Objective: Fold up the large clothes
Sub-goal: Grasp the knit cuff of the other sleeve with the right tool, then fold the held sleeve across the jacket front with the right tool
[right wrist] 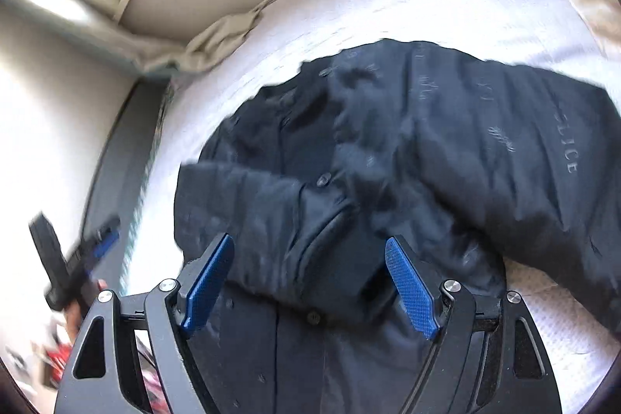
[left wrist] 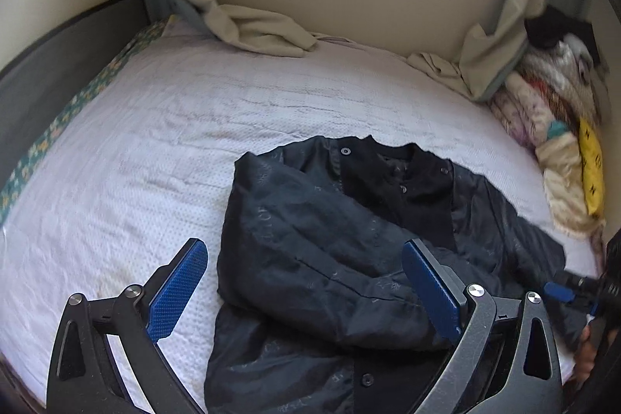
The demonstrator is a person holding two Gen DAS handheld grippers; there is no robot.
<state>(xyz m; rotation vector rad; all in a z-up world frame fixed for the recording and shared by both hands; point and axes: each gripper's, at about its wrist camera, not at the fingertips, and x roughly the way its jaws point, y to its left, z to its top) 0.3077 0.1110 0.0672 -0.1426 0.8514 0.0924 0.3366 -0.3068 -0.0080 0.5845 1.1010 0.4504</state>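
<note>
A dark navy jacket with snap buttons and a black collar lies on the white bed. One sleeve is folded across its front. My left gripper is open above the jacket's left side, its jaws wide apart and empty. My right gripper is open over the folded sleeve and its black cuff, holding nothing. The jacket fills the right wrist view, which is blurred. The right gripper shows at the right edge of the left wrist view; the left gripper shows at the left of the right wrist view.
Beige curtains drape onto the bed's far side under a window sill. A pile of folded clothes and bedding sits at the bed's right edge. A dark grey bed frame with a floral strip borders the left side.
</note>
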